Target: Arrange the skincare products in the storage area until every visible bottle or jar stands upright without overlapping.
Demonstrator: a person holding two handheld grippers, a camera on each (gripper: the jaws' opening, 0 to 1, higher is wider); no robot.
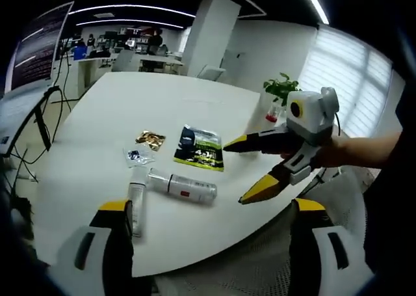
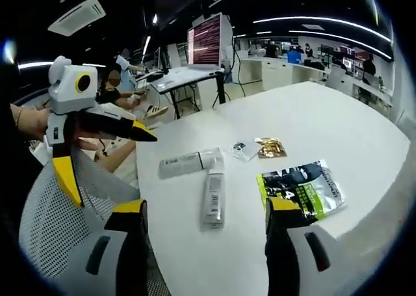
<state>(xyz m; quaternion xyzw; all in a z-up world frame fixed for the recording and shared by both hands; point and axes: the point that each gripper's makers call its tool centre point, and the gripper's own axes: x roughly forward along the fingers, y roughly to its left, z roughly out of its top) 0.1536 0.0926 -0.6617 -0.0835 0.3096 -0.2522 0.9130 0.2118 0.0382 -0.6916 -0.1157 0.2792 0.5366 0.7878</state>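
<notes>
Two skincare containers lie flat on the white table (image 1: 162,101): a silver bottle (image 1: 182,185) (image 2: 213,195) and a white tube (image 1: 136,201) (image 2: 188,162), touching at one end in an L. My left gripper (image 1: 211,206) (image 2: 107,162) hovers open off the table's edge, short of the tube. My right gripper (image 2: 207,207) (image 1: 244,168) is open too and points at the silver bottle from the other side. Neither holds anything.
A green and black sachet (image 1: 200,148) (image 2: 302,188), a gold foil packet (image 1: 150,139) (image 2: 270,146) and a small clear packet (image 1: 138,156) (image 2: 242,149) lie beyond the bottles. A potted plant (image 1: 279,91) stands at the table's far edge. A white mesh chair (image 2: 65,224) is below the left gripper.
</notes>
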